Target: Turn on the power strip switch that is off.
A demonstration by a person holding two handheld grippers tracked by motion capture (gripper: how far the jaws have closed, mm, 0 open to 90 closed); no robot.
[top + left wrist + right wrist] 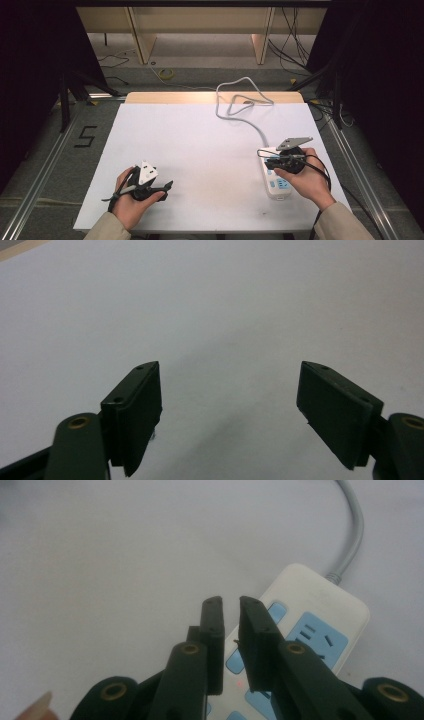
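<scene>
A white power strip [278, 186] with blue socket faces lies at the table's right side, and its grey cable [241, 99] loops off toward the far edge. My right gripper [268, 162] hovers over the strip's far half, held in a hand. In the right gripper view the strip [322, 612] sits just below my right gripper [231, 602], whose jaws stand a narrow gap apart with nothing between them; a small red light glows on the strip beneath. My left gripper [164, 187] rests near the front left of the white table [200, 145]. It [230, 365] is wide open over bare surface.
The strip's cable [354, 527] curves away past the strip's end. Beyond the table are wooden furniture legs [142, 40], loose floor cables [295, 45] and a taped "5" [86, 136] on the floor at left. Metal rails run along both sides.
</scene>
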